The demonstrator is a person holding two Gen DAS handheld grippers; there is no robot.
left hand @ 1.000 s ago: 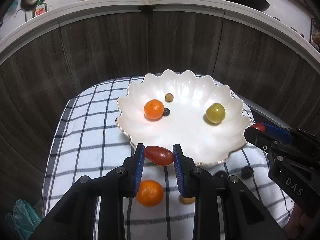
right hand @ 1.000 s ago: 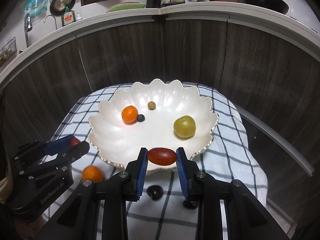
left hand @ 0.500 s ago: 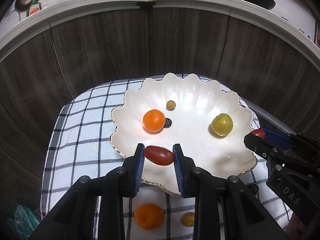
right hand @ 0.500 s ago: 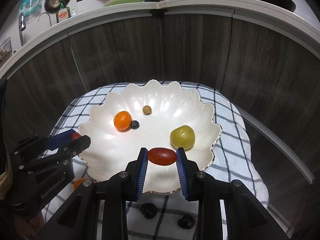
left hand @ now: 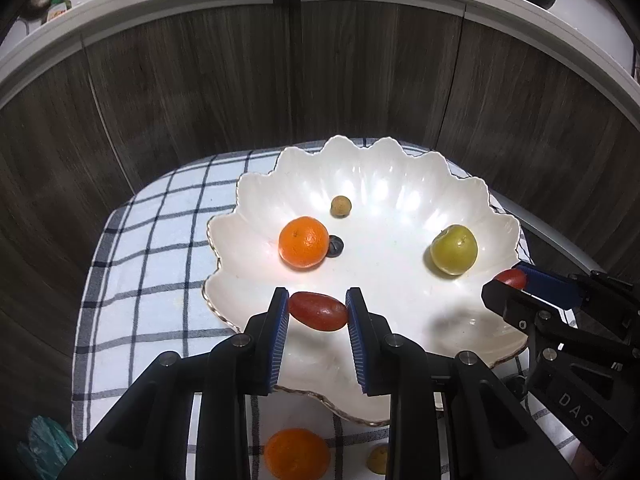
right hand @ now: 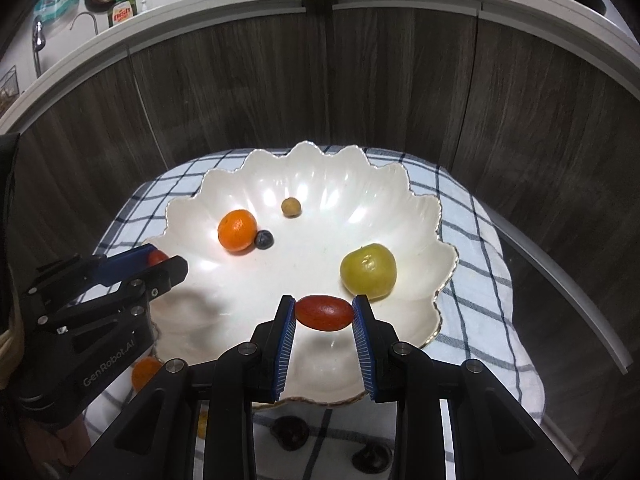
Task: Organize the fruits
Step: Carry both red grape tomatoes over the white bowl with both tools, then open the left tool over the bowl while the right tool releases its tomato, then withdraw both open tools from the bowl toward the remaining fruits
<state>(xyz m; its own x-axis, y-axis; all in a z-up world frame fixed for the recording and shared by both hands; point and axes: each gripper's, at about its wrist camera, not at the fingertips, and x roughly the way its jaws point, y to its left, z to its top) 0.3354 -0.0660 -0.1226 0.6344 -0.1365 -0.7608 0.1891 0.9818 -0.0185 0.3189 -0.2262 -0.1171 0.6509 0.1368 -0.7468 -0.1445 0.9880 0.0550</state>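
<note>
Each gripper clamps a red oval fruit between its blue pads, above the near part of the scalloped white bowl (left hand: 400, 168). The left gripper (left hand: 318, 312) grips one red fruit (left hand: 318, 312), the right gripper (right hand: 324, 314) the other red fruit (right hand: 324, 313). Inside the bowl lie an orange (left hand: 303, 242), a dark berry (right hand: 263, 239), a small tan fruit (left hand: 340, 206) and a green fruit (right hand: 368, 269). Only the left view shows another tan fruit (left hand: 377, 460) on the checked cloth (left hand: 140, 280) near the bowl; only the right view shows two dark fruits (right hand: 291, 432) there.
</note>
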